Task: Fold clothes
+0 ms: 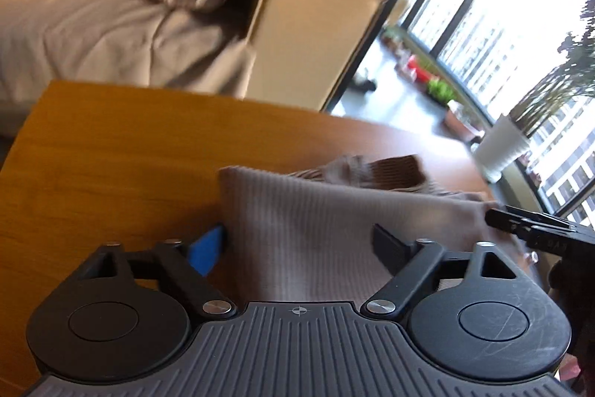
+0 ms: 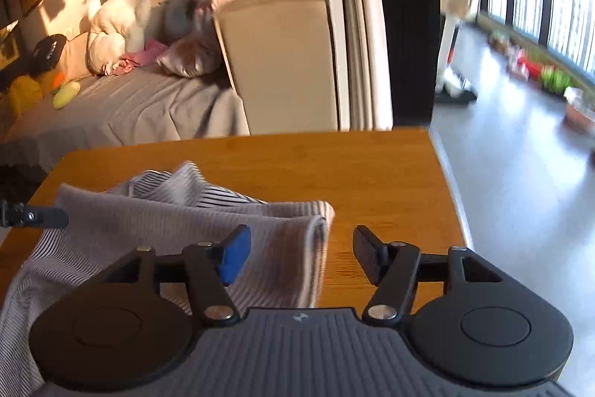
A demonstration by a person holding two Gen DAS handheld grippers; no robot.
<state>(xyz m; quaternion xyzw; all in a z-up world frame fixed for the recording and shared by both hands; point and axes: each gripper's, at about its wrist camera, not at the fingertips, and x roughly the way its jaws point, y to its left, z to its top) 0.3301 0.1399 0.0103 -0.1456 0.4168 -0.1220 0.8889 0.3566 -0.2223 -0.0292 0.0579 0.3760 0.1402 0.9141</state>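
The left gripper point(image 1: 299, 244) stands with its jaws wide apart, one finger on each side of the ribbed grey garment point(image 1: 334, 229); the cloth lies between them but is not pinched. The right gripper point(image 2: 301, 253) is likewise spread: its blue-padded finger point(image 2: 234, 259) rests over the garment's right edge, and its black finger point(image 2: 366, 257) hangs over bare wood beside that edge.

The garment lies on the wooden table point(image 2: 372, 173), toward the near edge. Its near portion is doubled over with a rounded fold line, and a bunched, striped portion point(image 2: 186, 188) rises behind it. Part of the cloth hangs off the table's near left side in the right wrist view.

Judgement: a fold is partly formed, and both grippers are positioned at the garment's near edge, either to take hold or having just let go. Any further fold calls for both jaw pairs to close on the doubled edge evenly.

Beyond the table stand a sofa point(image 2: 148, 106) and windows point(image 1: 502, 25).
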